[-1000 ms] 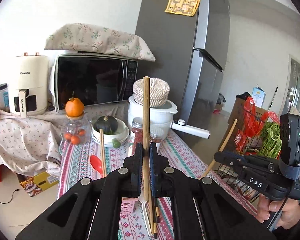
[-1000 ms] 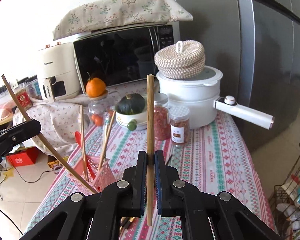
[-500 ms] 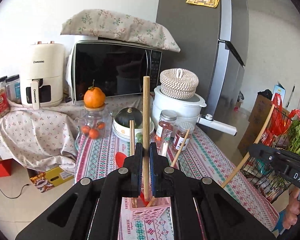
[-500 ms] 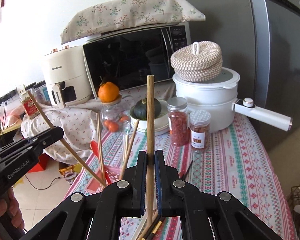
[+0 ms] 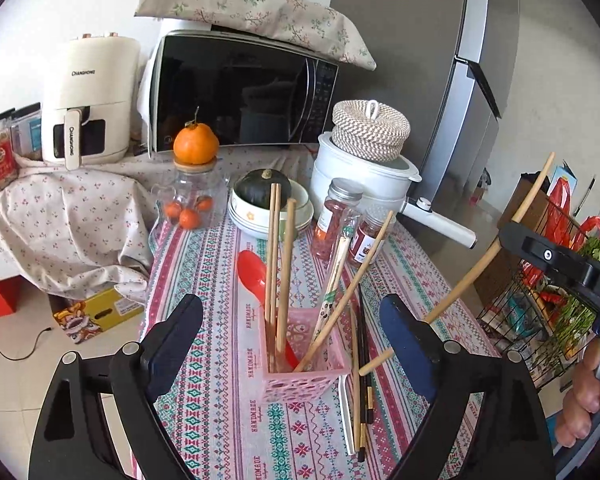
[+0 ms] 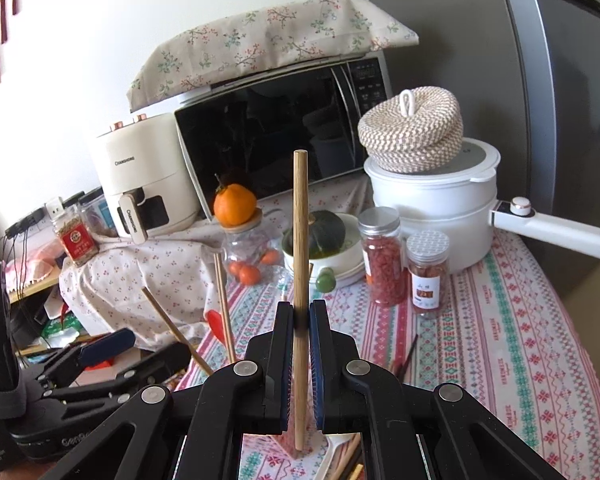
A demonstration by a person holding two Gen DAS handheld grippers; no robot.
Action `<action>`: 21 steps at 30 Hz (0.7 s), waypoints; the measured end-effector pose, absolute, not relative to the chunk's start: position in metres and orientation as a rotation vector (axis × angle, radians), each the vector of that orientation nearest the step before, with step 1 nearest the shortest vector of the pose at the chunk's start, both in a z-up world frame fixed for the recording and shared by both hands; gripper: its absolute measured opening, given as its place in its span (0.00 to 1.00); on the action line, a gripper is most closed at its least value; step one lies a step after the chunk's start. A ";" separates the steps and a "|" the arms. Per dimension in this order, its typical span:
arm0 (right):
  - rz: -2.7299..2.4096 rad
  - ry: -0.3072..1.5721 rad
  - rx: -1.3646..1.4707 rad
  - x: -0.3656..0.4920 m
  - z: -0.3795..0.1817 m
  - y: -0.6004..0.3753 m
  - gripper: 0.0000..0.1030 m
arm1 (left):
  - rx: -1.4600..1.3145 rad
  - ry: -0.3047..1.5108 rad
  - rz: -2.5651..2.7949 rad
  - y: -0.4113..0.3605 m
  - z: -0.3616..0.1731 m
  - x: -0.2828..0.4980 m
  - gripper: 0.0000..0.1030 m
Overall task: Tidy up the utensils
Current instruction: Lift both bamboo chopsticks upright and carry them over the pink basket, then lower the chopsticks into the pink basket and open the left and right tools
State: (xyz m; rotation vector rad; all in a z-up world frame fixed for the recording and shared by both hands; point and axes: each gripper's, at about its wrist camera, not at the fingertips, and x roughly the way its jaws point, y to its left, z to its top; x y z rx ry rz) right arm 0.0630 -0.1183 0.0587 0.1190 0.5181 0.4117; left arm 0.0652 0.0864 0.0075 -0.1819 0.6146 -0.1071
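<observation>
Nearest us, the left gripper [image 5: 292, 340] has just been opening: a second ago it pinched a wooden chopstick upright, and now its jaws stand spread wide with nothing pressed between them. Just beyond them sits the pink basket [image 5: 300, 384] on the patterned tablecloth [image 5: 204, 264], holding several wooden chopsticks [image 5: 278, 264] and a red spoon [image 5: 254, 276]. We judge the released stick has joined them, one more item sorted.

The right gripper [image 6: 300, 316] is pressed together on a second chopstick [image 6: 300, 240], held upright, its lower end close above the basket. That one looks next to go in.

Beside the basket a few loose utensils [image 5: 358, 408] lie flat on the cloth, not yet sorted. Farther back stand jars, a bowl with a squash, and the microwave [image 5: 240, 92].
</observation>
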 end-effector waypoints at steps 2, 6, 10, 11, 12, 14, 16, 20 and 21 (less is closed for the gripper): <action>0.422 0.509 0.138 0.065 0.061 -0.115 0.06 | -0.186 0.639 -0.101 0.090 0.004 0.062 0.90; 0.437 0.491 0.161 0.068 0.062 -0.106 0.06 | -0.165 0.677 -0.087 0.097 -0.003 0.055 0.90; 0.444 0.473 0.173 0.074 0.059 -0.094 0.07 | -0.155 0.696 -0.078 0.108 -0.007 0.049 0.90; 0.446 0.469 0.178 0.075 0.058 -0.091 0.07 | -0.155 0.699 -0.076 0.112 -0.008 0.048 0.90; 0.449 0.466 0.185 0.077 0.057 -0.089 0.07 | -0.157 0.702 -0.074 0.115 -0.009 0.046 0.90; 0.448 0.462 0.200 0.079 0.057 -0.084 0.07 | -0.163 0.704 -0.071 0.121 -0.009 0.044 0.90; 0.440 0.448 0.193 0.080 0.059 -0.079 0.07 | -0.169 0.703 -0.069 0.127 -0.009 0.041 0.90; 0.436 0.414 0.160 0.079 0.060 -0.066 0.07 | -0.175 0.707 -0.068 0.134 -0.010 0.039 0.90; 0.432 0.405 0.150 0.079 0.059 -0.064 0.07 | -0.176 0.710 -0.069 0.134 -0.010 0.039 0.90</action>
